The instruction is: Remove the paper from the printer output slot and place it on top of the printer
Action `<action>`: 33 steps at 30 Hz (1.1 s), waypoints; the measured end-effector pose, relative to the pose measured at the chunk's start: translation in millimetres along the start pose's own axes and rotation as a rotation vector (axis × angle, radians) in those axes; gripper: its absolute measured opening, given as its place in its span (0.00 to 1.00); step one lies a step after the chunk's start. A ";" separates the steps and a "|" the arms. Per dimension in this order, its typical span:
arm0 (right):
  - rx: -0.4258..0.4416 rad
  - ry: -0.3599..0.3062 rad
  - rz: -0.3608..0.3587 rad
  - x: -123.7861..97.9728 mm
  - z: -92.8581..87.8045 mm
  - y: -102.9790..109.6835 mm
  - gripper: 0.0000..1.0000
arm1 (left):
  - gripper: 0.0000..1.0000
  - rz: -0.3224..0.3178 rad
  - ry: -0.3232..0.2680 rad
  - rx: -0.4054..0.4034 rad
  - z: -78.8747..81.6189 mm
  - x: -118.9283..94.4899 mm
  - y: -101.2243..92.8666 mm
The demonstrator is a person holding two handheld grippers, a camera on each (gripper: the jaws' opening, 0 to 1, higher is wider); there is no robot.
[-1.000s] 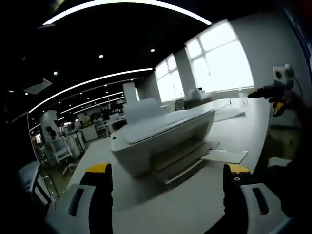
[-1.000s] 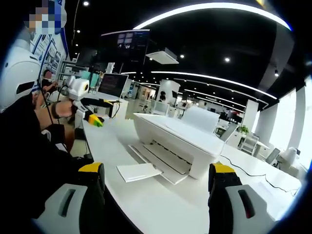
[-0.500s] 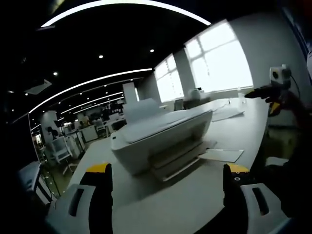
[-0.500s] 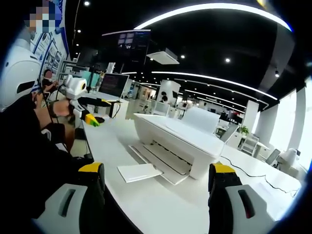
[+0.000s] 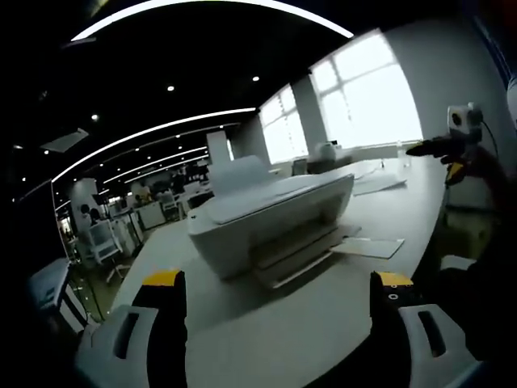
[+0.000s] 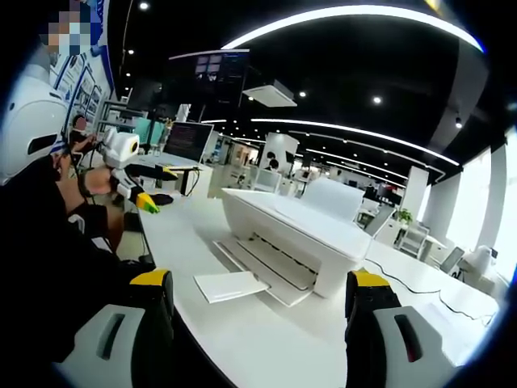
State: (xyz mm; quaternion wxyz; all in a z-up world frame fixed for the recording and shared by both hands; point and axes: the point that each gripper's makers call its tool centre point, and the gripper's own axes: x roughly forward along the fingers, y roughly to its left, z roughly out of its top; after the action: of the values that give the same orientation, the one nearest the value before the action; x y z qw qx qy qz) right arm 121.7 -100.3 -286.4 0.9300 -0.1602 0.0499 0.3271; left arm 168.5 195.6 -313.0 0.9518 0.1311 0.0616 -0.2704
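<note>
Table (image 6: 266, 339): long white work surface running from near to far, bearing all items listed below; also seen in the left gripper view (image 5: 307, 315).

Printer (image 6: 295, 234): white, lid closed, standing on the table in the middle distance, output tray folded out toward the near edge. In the left gripper view (image 5: 271, 218) it sits ahead and slightly left of centre.

Paper (image 6: 230, 284): one white sheet, lying flat at the outer end of the output tray, partly overhanging toward the near left; in the left gripper view (image 5: 367, 246) it lies to the printer's right.

Monitor (image 6: 187, 140): dark screen, far left on the table.

Right gripper (image 6: 262, 319): yellow-tipped jaws spread wide, nothing between them, well apart from the paper.

Left gripper (image 5: 279, 319): yellow-tipped jaws spread wide, holding nothing, short of the printer. It also appears at far left in the right gripper view (image 6: 137, 194), held by a hand (image 6: 97, 182).
</note>
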 end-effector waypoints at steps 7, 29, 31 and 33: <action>-0.001 0.001 0.001 0.4 0.4 0.7 0.83 | 0.97 -0.001 -0.002 -0.013 -2.4 -0.4 -0.5; -0.002 0.008 -0.001 0.3 -1.5 1.0 0.83 | 0.97 -0.006 0.003 -0.026 -6.2 1.1 -2.6; -0.001 0.007 -0.001 0.4 -1.1 1.0 0.83 | 0.97 -0.007 0.001 -0.026 -5.9 0.9 -2.9; -0.001 0.006 -0.001 0.3 -0.7 0.6 0.83 | 0.97 -0.006 -0.001 -0.028 -5.5 0.4 -2.5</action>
State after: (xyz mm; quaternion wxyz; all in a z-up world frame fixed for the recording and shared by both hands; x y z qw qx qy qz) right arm 121.6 -100.0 -287.2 0.9300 -0.1616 0.0522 0.3261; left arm 167.2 194.9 -318.9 0.9528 0.1174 0.0655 -0.2724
